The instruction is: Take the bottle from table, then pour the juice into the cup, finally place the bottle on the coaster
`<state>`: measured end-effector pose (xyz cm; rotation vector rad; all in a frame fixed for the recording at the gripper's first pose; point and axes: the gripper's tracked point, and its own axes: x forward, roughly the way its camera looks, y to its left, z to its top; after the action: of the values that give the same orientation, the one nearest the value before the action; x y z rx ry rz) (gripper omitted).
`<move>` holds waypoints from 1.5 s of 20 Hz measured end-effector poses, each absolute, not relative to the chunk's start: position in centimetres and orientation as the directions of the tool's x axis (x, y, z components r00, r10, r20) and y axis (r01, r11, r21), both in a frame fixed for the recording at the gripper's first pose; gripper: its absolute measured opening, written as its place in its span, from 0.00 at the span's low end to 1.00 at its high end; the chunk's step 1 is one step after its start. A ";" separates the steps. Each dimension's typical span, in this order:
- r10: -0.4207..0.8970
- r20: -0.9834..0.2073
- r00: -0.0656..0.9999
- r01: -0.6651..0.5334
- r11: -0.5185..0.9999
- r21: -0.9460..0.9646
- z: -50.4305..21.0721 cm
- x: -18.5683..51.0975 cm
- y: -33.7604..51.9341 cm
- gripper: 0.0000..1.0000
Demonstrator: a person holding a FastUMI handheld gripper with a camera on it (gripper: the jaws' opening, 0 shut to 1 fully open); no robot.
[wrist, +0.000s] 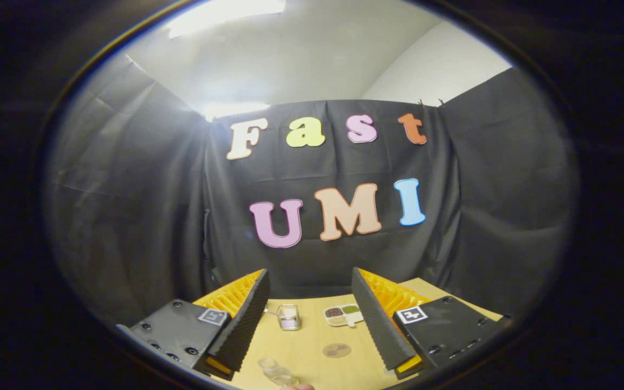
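While the gripper [309, 319] hangs above the wooden table [312, 352] at the bottom of the frame, its two fingers stand spread wide apart with nothing held between them. Nearest, at the bottom centre between the fingers and slightly left, lies a clear plastic bottle [275, 370], partly cut off by the lower edge of the frame, so its pose is hard to tell. A little farther, right of centre, a small round brown coaster [337, 350] lies flat on the table, apart from the bottle. Beyond it, a clear glass cup [288, 317] with a handle stands near the left finger, and to its right lies a small flat divided dish [343, 314] with dark and green sections.
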<state>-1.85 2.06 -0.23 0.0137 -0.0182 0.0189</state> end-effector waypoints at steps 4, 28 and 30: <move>-0.010 0.020 1.000 0.010 1.000 0.007 -1.5 -2.5 1.5 0.96; 0.121 -0.424 0.897 -0.146 0.989 -0.027 -30.9 -4.3 8.3 0.97; 0.138 -0.466 0.874 -0.178 0.983 -0.042 -33.4 -4.2 8.7 0.97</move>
<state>-4.21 8.71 -33.37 -0.0843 0.4807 0.1652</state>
